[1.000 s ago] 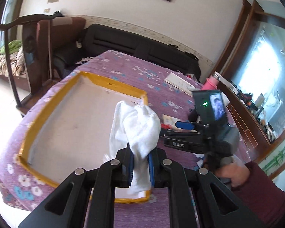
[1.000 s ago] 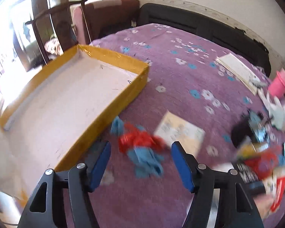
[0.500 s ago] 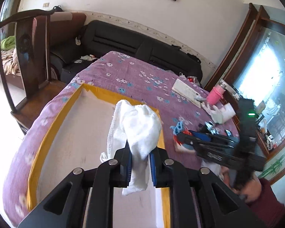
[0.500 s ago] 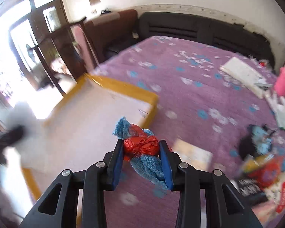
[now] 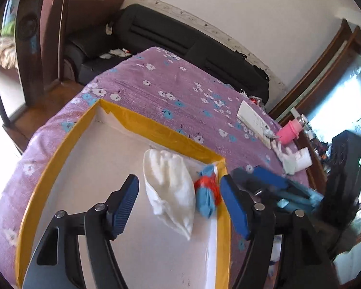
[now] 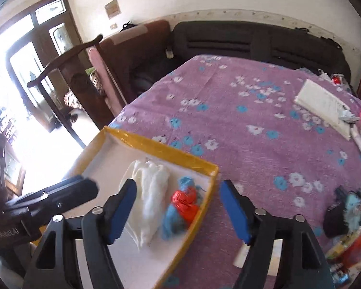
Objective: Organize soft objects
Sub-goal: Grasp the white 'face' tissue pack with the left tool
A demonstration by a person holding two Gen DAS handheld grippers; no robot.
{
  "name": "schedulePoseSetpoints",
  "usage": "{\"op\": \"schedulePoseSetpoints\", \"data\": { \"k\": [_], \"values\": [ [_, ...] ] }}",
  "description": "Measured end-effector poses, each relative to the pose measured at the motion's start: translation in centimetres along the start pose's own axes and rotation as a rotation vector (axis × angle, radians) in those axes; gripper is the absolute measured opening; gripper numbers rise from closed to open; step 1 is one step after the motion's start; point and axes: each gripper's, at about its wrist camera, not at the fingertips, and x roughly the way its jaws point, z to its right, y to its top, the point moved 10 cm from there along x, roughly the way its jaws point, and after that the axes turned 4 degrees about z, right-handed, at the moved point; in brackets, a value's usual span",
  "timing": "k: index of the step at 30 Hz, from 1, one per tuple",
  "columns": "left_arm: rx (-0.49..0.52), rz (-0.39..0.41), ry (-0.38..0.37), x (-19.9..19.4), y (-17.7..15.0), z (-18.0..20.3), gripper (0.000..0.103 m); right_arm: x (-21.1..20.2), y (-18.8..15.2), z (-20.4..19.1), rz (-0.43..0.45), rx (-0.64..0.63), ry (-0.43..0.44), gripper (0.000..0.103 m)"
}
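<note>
Left wrist view: my left gripper (image 5: 180,204) has just been opening and its jaws now stand wide. The white cloth (image 5: 169,190) and the blue-and-red bundle (image 5: 205,195) lie between the pads, gripped by neither, on the white floor of the yellow-rimmed tray (image 5: 156,126), near its far right corner. The tray rests on the purple flowered tablecloth (image 5: 180,84). At right, blurred, is my right gripper (image 5: 276,187).

Right wrist view: my right gripper (image 6: 178,207) has likewise just been opening; its jaws are spread and hold nothing. Below them the white cloth (image 6: 149,187) and the bundle (image 6: 183,204) lie side by side, touching, inside the tray (image 6: 156,147). The left gripper (image 6: 67,196) enters from the left.
</note>
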Motion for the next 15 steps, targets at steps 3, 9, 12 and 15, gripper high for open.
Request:
{"op": "schedulePoseSetpoints", "data": {
  "k": [3, 9, 12, 15],
  "values": [
    [0.024, 0.024, -0.008, -1.8, -0.8, 1.2, 0.072, -2.4, -0.1, 1.5, 0.014, 0.02, -0.003, 0.081],
    [0.159, 0.05, -0.02, -4.3, -2.7, 6.7, 0.079, -10.3, -0.4, 7.1, 0.068, 0.037, -0.124, 0.094],
    [0.228, 0.035, -0.052, -4.2, -4.2, 9.9, 0.084, -16.3, -1.4, 11.0, 0.207, 0.037, -0.249, 0.103],
    [0.274, -0.018, -0.066, -2.6, -6.5, 13.1, 0.085, -17.9, -5.4, 15.5, 0.174, 0.094, -0.337, 0.103]
  ]
}}
